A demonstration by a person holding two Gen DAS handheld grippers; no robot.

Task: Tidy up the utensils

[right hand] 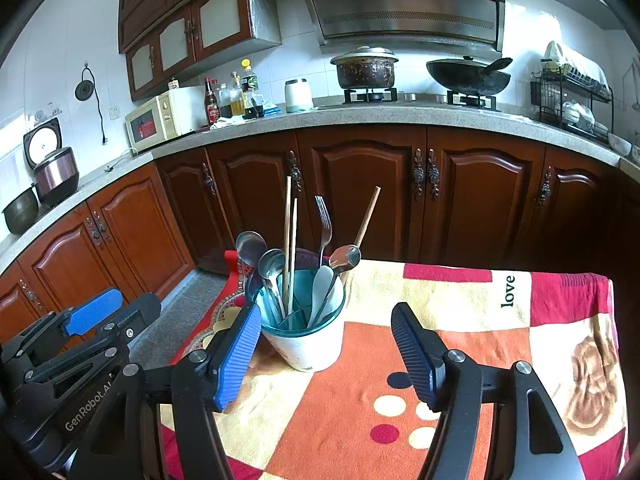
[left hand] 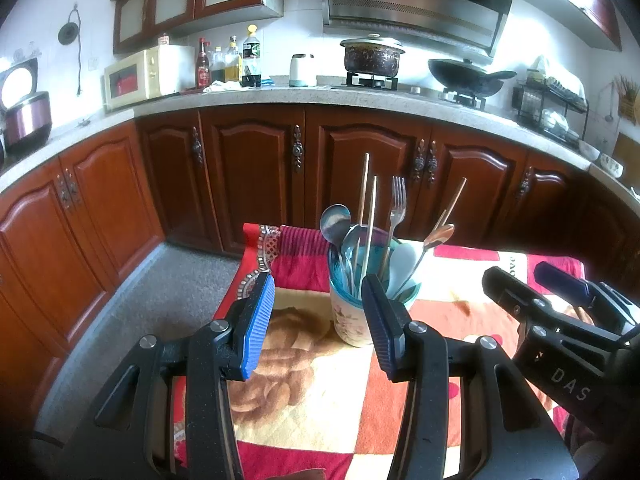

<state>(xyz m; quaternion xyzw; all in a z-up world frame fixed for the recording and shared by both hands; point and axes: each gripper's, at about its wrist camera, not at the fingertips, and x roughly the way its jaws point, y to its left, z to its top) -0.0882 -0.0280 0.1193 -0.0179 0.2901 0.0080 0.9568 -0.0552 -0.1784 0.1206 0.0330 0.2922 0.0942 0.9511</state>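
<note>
A white floral cup with a teal inner liner point(left hand: 354, 316) point(right hand: 310, 340) stands upright on the patterned cloth. It holds several spoons point(left hand: 334, 220) point(right hand: 251, 246), a fork point(left hand: 398, 200) point(right hand: 325, 220), a white plastic spoon point(right hand: 322, 284) and wooden chopsticks point(left hand: 364, 188) point(right hand: 287, 216). My left gripper point(left hand: 318, 320) is open and empty, just in front of the cup. My right gripper point(right hand: 326, 354) is open and empty, its jaws either side of the cup's near face. Each gripper shows in the other's view: the right gripper point(left hand: 532, 284) and the left gripper point(right hand: 116, 310).
The table is covered by a red, orange and cream cloth point(right hand: 460, 320) point(left hand: 320, 392). Its far edge faces dark wooden cabinets point(right hand: 360, 192). The counter behind carries a microwave point(right hand: 160, 120), bottles point(right hand: 232, 96), a pot point(right hand: 366, 68), a wok point(right hand: 468, 76) and a dish rack point(right hand: 572, 96).
</note>
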